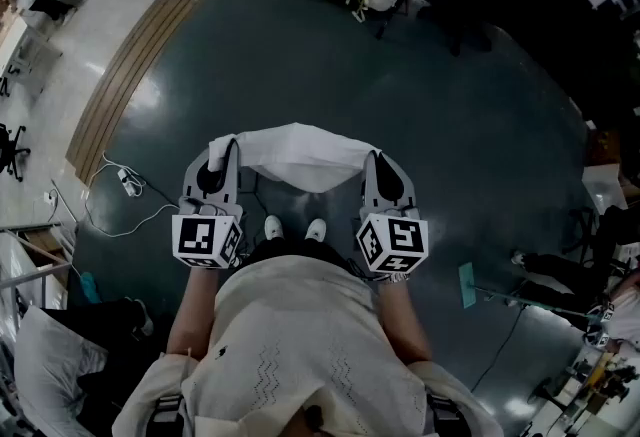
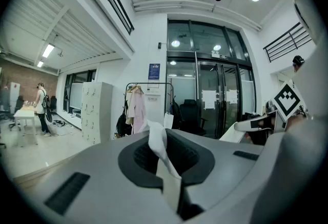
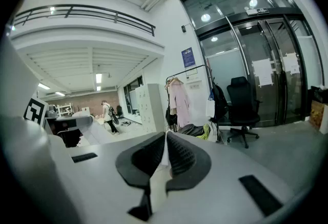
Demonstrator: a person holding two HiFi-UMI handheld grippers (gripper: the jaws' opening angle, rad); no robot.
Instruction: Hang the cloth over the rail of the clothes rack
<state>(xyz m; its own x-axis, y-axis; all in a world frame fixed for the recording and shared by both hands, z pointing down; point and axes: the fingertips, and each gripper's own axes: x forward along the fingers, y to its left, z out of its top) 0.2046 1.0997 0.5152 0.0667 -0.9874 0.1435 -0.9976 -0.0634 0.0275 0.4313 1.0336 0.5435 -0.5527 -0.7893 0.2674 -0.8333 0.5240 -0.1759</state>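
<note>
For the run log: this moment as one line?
left gripper: shut on cloth | right gripper: shut on cloth | cloth: spread between them | clothes rack: ahead, unreached

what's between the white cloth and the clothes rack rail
Nothing visible. The white cloth, pinched at its ends by the left gripper and right gripper, faces bare dark floor up to the black metal clothes rack. A pink garment hangs at one end of its rail, and bags lie at its foot.
</note>
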